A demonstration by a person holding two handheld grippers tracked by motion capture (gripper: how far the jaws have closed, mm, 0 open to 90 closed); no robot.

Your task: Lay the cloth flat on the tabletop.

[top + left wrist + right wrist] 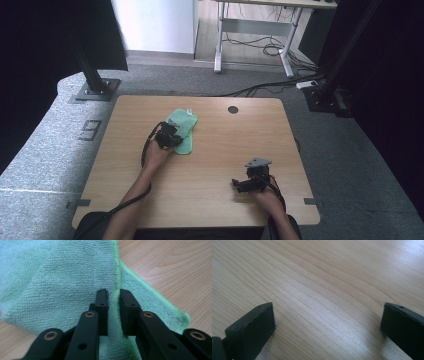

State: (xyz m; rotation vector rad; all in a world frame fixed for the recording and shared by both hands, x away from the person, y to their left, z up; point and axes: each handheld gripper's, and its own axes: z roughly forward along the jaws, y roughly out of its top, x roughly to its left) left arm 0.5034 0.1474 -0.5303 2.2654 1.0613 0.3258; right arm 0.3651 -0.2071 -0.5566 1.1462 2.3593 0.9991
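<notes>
Already folded, green cloth (65,277) lies on desk (210,195) under left hand-held gripper (113,297), which pinches its raised edge fold. Right hand-held gripper (327,322) spread, empty, well apart. Lifting or further folding likely remains.

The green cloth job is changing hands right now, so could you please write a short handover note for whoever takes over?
Left gripper: jaws nearly shut, pinching a raised edge fold of the green microfibre cloth.
Right gripper: open, holding nothing, low over bare wooden table near the front right.
Cloth: lies rumpled, partly folded over itself, left of the table's centre.
Done: edge caught.
Left: probably lift or pull that edge to fold or spread the cloth; the right gripper could take another edge.
</notes>
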